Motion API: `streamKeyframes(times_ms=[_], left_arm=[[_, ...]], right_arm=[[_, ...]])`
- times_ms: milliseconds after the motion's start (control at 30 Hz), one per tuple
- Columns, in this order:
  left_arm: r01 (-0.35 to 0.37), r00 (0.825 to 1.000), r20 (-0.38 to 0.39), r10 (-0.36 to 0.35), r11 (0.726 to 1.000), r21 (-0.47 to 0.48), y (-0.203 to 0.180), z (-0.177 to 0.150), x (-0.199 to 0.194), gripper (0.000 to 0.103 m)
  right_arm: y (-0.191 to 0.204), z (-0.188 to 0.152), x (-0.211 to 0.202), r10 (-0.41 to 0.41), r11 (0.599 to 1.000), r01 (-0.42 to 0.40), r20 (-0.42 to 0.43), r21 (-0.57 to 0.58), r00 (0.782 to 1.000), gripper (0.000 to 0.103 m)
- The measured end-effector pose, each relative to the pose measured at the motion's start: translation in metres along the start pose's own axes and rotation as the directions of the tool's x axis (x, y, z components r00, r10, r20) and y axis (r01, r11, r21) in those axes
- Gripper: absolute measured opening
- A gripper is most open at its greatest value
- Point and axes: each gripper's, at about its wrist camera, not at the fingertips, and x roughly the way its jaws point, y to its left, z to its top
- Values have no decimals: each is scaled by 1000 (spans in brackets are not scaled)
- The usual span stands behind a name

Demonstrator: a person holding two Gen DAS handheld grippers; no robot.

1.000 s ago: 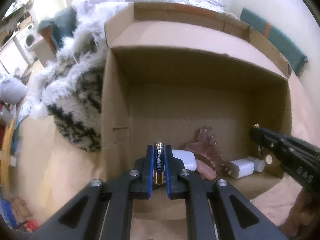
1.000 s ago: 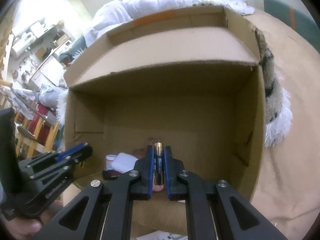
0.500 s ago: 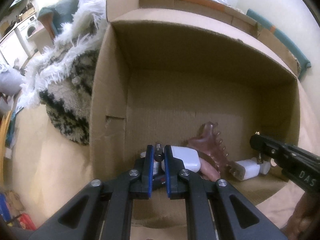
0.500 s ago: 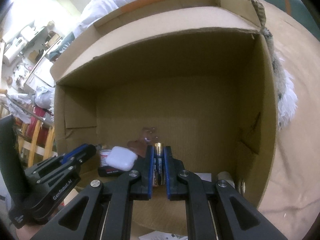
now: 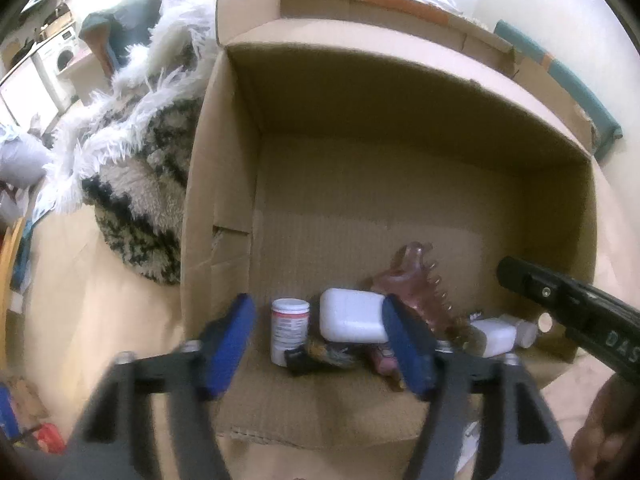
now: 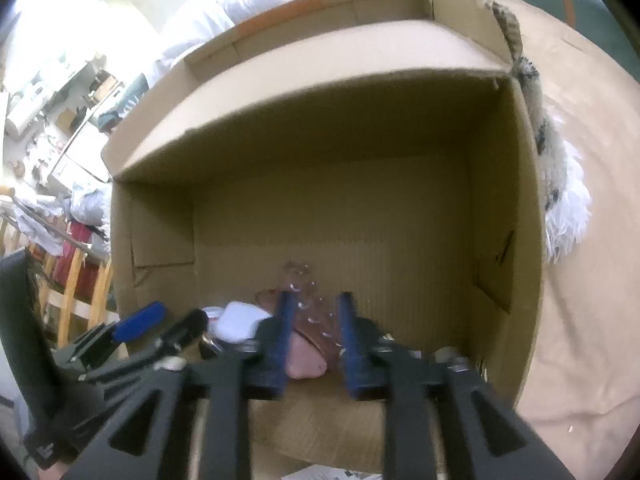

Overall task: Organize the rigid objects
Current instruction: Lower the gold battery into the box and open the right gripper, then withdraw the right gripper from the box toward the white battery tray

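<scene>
The left gripper (image 5: 316,344) hangs over the near end of the cardboard box (image 5: 224,184), and its jaws have just been opening: they stand wide apart with nothing pressed between the blue pads (image 5: 228,340). In the gap between them, down on the box floor, a small white jar with a red label (image 5: 289,330) stands just inside the left pad, and a white case (image 5: 352,315) lies against the right one. Below the case lies a dark, blurred object (image 5: 320,354) (it may be a battery, but I cannot tell). Beyond the right pad a brown hair claw (image 5: 424,288) leans, and further right a white charger (image 5: 496,334) rests near the box corner.

The right gripper (image 6: 314,344) has likewise just been opening its jaws, which hold nothing. Between them, below, show the hair claw and a pink object (image 6: 306,360). A fluffy black-and-white rug (image 5: 140,184) lies outside the box's left wall.
</scene>
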Motion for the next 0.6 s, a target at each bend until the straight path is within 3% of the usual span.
streamKeyframes(times_ms=[67, 167, 233, 267, 300, 500, 600], left_arm=[[3, 1000, 0, -3, 1000, 12, -3, 0, -2, 74], [9, 1000, 3, -9, 1000, 27, -7, 0, -5, 84], [-4, 1000, 15, 3, 999, 38, -9, 1, -8, 87], [-9, 1000, 21, 9, 999, 43, -10, 1, -10, 88], [-18, 999, 27, 17, 999, 47, -11, 1, -11, 89], [-30, 999, 30, 30, 999, 17, -6, 2, -17, 90], [-8, 1000, 28, 8, 1000, 2, -2, 1, -23, 90]], right_arm=[[0, 1, -3, 7, 1000, -7, 15, 5, 1000, 73], [-2, 4, -9, 9, 1000, -10, 38, 14, 999, 74], [-4, 6, -11, 15, 999, -17, 60, 28, 998, 86], [-6, 6, -14, 19, 999, -22, 76, 36, 997, 99], [-6, 7, -17, 25, 999, -29, 88, 41, 996, 103], [-7, 9, -31, 46, 998, -54, 168, 39, 985, 103], [-8, 7, -35, 6, 999, -14, 175, 39, 984, 103]])
